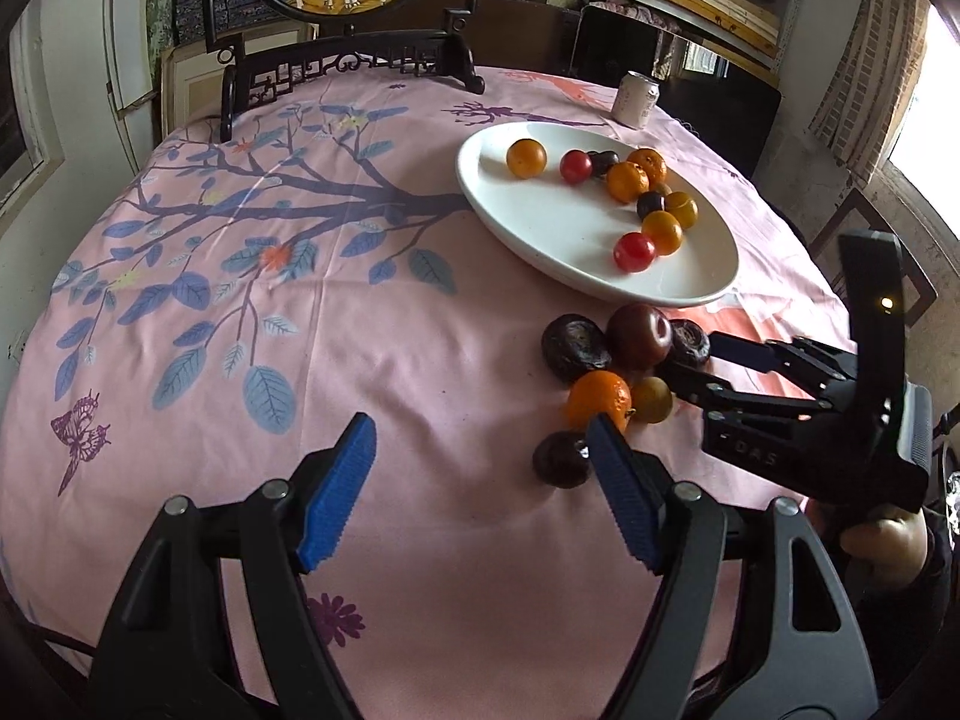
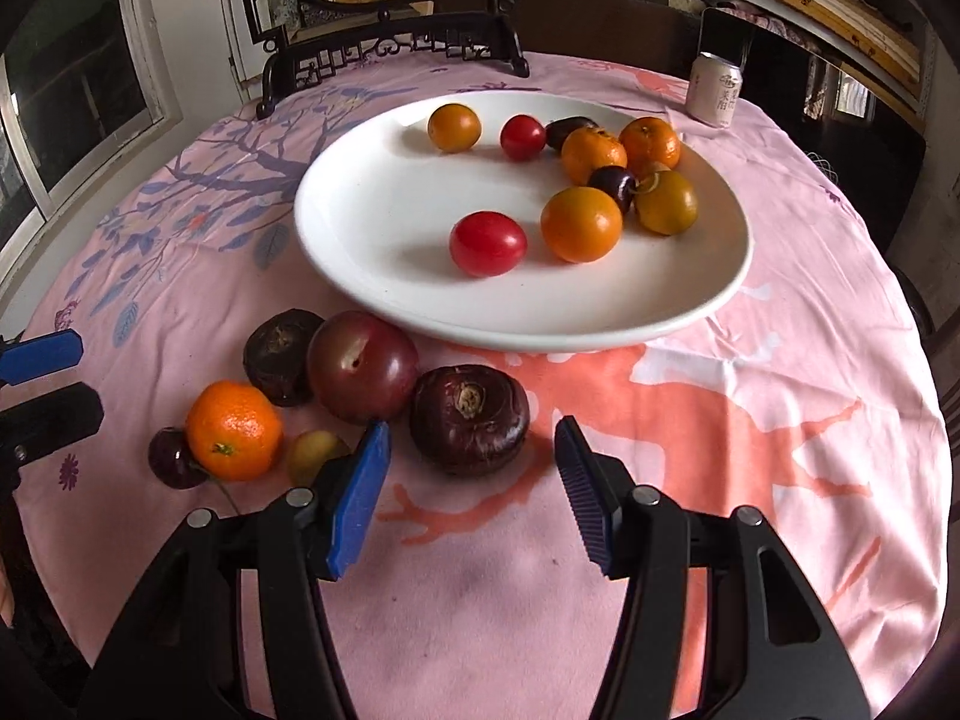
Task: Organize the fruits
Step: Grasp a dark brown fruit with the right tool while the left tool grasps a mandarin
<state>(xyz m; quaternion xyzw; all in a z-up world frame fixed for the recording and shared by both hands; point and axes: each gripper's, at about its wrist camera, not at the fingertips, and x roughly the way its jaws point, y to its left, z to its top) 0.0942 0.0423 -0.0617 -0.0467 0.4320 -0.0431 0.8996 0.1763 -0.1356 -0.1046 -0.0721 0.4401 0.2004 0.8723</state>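
pink tablecloth-covered table [image 2: 750, 450], white plate [image 2: 372, 276], loose fruits [image 2: 360, 366], can [image 2: 715, 90], framed screen [image 2: 390, 54]

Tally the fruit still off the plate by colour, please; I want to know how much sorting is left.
Fruit on the tablecloth, beside the white plate:
Dark purple-brown, wrinkled: 2
Reddish-purple plum: 1
Orange mandarin: 1
Small yellow fruit: 1
Small dark red fruit: 1
Total: 6
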